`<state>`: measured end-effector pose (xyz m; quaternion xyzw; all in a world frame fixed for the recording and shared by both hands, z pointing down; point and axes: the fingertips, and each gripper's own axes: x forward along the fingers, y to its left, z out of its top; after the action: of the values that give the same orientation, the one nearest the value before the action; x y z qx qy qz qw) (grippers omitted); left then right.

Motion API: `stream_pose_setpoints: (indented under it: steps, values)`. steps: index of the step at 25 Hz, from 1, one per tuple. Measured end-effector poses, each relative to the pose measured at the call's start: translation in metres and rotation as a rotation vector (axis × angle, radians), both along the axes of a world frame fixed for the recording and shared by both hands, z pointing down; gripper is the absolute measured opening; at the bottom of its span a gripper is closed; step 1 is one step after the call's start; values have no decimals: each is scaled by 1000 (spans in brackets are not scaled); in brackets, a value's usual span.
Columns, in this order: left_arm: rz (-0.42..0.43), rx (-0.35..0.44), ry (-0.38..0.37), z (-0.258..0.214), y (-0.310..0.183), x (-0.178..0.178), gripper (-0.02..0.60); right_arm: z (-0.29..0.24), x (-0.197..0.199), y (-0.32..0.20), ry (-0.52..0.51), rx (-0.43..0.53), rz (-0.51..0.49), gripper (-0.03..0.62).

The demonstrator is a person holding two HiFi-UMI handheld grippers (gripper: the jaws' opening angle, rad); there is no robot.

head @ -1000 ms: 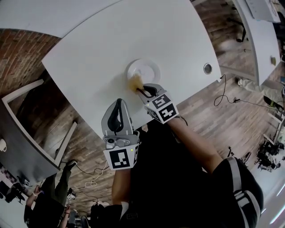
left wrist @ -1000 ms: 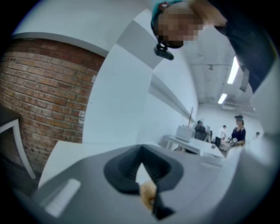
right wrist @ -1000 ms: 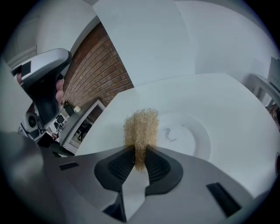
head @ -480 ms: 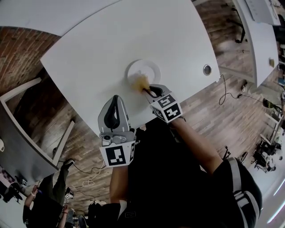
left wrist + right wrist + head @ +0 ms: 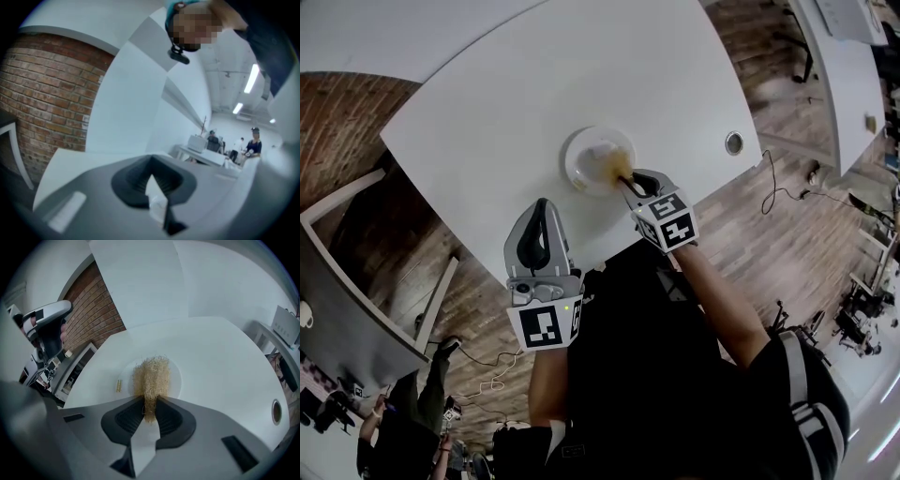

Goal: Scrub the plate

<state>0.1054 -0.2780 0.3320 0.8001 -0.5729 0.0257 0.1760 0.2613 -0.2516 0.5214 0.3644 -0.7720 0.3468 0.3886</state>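
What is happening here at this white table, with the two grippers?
A person is scrubbing a white plate that lies on the white table. The right gripper is clamped on a tan, fibrous scrubber and presses it onto the plate. The left gripper is not in use: it is held near the table's edge, short of the plate, with its jaws together and nothing between them.
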Motion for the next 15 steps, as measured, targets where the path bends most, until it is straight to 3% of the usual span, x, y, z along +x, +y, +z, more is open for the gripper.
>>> stream_pose_setpoints:
  steps: [7,15]
  values:
    - [13,-4,-4,2,-4,6,4,-1,16,-23,21,30,40,61]
    - [-5,0,-9,-2,-8,5,3,0,1,-37,11,30,5,61]
